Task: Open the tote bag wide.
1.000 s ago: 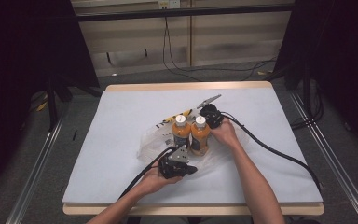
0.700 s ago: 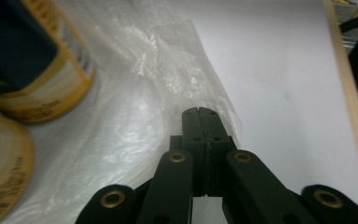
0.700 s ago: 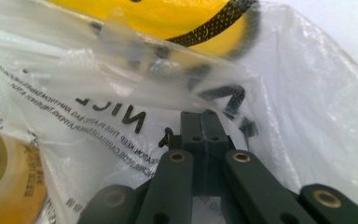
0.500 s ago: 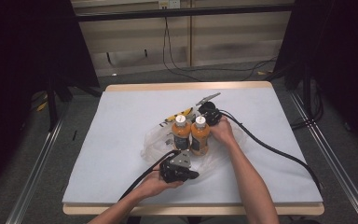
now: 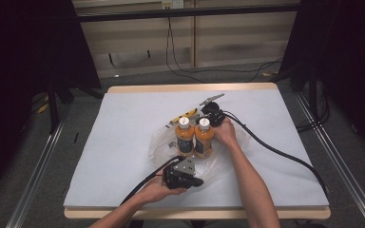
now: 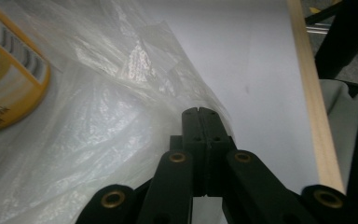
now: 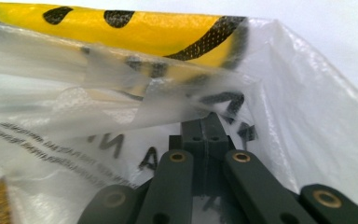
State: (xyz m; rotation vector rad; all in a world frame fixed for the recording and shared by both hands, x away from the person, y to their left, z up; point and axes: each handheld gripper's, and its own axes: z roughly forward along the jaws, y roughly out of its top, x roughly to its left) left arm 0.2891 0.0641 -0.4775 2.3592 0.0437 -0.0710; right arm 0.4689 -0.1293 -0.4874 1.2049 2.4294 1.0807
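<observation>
Two orange drink bottles with white caps stand upright side by side inside a clear plastic bag in the middle of the table. My left gripper lies at the bag's near edge and points right. Its jaws are pressed together on the film, with a bottle's label off to its left. My right gripper sits behind the right bottle. It is shut on a fold of the bag, through which a yellow packet with black marks shows.
The yellow packet lies behind the bottles. The white table cover stretches wide on the left and right. A wooden table edge runs close by the left gripper. Black cables trail from both grippers.
</observation>
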